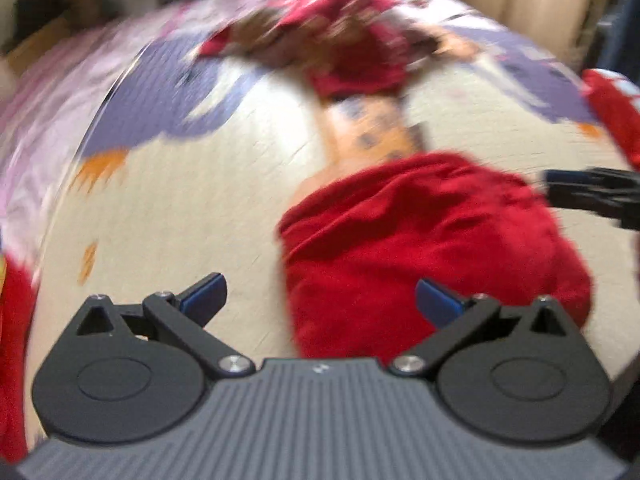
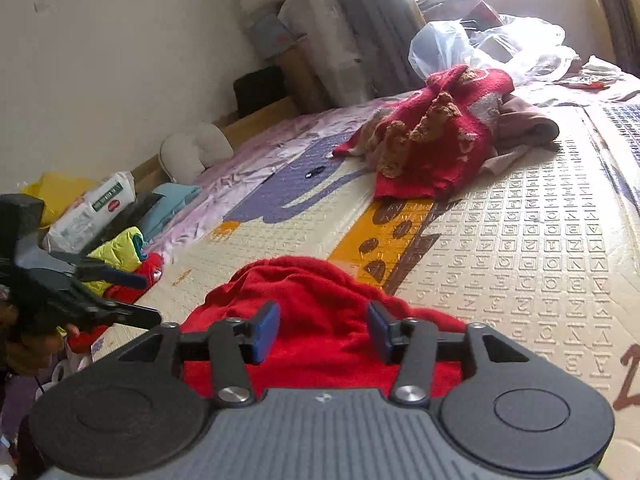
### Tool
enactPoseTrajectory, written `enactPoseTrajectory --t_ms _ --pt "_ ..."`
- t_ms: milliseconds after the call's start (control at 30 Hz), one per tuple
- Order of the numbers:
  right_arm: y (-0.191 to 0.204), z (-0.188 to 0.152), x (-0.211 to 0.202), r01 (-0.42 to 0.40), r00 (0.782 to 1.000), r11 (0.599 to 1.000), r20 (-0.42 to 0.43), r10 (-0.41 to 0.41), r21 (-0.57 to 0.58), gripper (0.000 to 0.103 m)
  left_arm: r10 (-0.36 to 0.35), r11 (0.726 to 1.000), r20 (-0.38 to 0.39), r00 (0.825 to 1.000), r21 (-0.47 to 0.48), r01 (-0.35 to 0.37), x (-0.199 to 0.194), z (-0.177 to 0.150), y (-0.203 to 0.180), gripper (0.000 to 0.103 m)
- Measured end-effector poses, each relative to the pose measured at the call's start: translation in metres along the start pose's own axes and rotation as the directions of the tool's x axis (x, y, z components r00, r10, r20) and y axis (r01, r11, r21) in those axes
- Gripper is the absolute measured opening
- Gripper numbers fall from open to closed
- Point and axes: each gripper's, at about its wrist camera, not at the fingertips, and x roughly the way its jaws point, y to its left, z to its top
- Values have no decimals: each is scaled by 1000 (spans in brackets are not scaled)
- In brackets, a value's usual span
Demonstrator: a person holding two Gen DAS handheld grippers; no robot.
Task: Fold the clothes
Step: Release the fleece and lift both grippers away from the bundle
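A red garment [image 2: 320,320] lies bunched on the cream play mat [image 2: 540,248], at the near edge of the scene, right in front of both tongs. In the right wrist view its rumpled folds rise between and beyond the blue pads [image 2: 266,330] of the right tongs [image 2: 323,330], which stand spread apart with cloth showing in the gap; whether the pads touch the fabric cannot be told. In the left wrist view, which is blurred by motion, the same garment [image 1: 420,248] sits right of centre, and the left tongs [image 1: 320,302] are spread wide with nothing between the pads, the left pad over bare mat and the right pad over the garment's near edge. The tip of the right tongs [image 1: 592,192] shows at the right edge of that view, just beside the garment.

Farther off on the mat lies a second red knitted piece [image 2: 440,132] with brown fuzzy trim, heaped against a pinkish cloth [image 2: 524,124]. An orange giraffe print [image 2: 384,236] runs along the mat between the two red pieces. Beyond the far heap are clear plastic bags [image 2: 480,48] under a bright window. To the left, past the mat's edge, sit a yellow-green garment [image 2: 120,252], a white packet [image 2: 92,212] and a pale cushion [image 2: 196,152] by the wall.
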Motion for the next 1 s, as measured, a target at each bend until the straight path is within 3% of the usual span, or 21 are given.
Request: enactPoseTrajectory --t_ms 100,300,733,1000 --pt "6 -4 -3 33 999 999 -35 -33 5 60 17 998 -47 999 -52 -19 13 -7 9 103" --pt "-3 -15 -12 114 989 989 -103 -104 97 68 -61 988 -56 997 -149 52 32 -16 17 103" --pt "-23 -55 -27 145 973 948 -213 -85 284 69 -161 959 -17 987 -241 152 33 -29 32 103" --pt "-32 -61 -28 97 979 919 -204 -18 381 70 -249 924 -13 969 -302 233 34 -35 35 103"
